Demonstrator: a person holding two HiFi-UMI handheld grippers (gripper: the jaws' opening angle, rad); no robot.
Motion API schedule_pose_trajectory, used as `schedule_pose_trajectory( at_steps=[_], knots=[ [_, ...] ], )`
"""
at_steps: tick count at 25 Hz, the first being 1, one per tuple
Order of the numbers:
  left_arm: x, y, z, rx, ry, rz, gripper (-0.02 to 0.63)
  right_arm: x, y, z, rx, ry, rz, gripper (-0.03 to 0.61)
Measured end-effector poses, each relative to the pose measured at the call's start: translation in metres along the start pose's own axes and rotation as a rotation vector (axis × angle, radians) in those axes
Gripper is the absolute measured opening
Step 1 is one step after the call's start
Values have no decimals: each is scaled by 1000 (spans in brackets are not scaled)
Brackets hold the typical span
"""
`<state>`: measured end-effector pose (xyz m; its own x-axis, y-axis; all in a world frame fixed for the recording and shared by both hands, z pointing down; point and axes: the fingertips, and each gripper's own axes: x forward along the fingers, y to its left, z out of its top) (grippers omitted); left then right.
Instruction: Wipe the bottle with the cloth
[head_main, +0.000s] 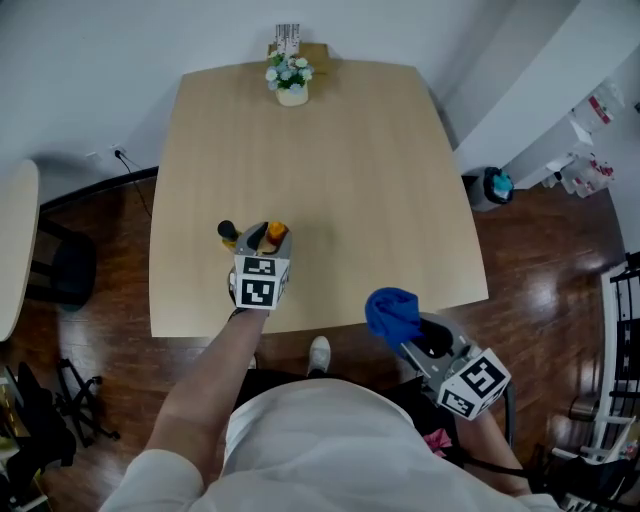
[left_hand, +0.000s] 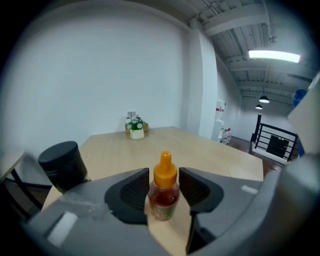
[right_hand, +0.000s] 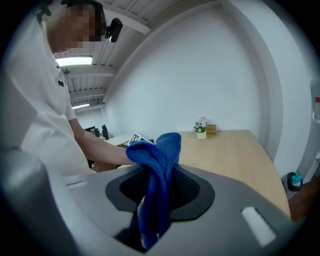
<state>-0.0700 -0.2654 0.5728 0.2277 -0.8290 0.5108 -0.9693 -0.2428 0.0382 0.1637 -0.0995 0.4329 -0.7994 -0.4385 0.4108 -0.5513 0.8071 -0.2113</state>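
Blue cloth (right_hand: 161, 150): soft, looped towelling, folded over itself and drooping; it hangs just off the table's near edge, towards its right corner.
Right gripper (right_hand: 159, 186): grey plastic with ribbed black pads, jaws pinched tight on the cloth's middle.
Bottle (left_hand: 163, 196): small and clear with rounded shoulders, reddish-amber liquid and a smooth orange nozzle cap (left_hand: 165, 172); it is over the table's near left part.
Left gripper (left_hand: 164, 189): jaws closed in on the bottle's body, one pad against each side.
Table (head_main: 340, 150): pale matt wood-grain top, otherwise bare.
Flower pot (head_main: 291, 80): small and white, at the table's far edge.
Progress: both things are gripped but well apart, so the wiping itself looks undone; the cloth has yet to meet the bottle.
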Motion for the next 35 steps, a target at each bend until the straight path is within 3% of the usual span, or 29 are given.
schedule_pose_trajectory(
  at_steps=[8,12,19,23,28,35],
  knots=[
    [16,3,-2,0,-25,7,165,-15,-17,-13,15,18,-19,123],
    [13,-2,3,-35,-27,-36,161,-15,-23,-14,22,7,-31,123],
    [-48,-32,61,-131,-177,-283,160,8,-19,5,9,-56,-31,123],
    [-101,-45,102,-124,-242,-440,160,32,-5,34,-22,-118,-4,123],
    [-153,-50,129,-116,-229,-589,160,67,20,90,-72,-217,46,121],
    [-200,-51,137,-106,-224,-697,160,109,76,158,-153,-327,149,123]
  ],
)
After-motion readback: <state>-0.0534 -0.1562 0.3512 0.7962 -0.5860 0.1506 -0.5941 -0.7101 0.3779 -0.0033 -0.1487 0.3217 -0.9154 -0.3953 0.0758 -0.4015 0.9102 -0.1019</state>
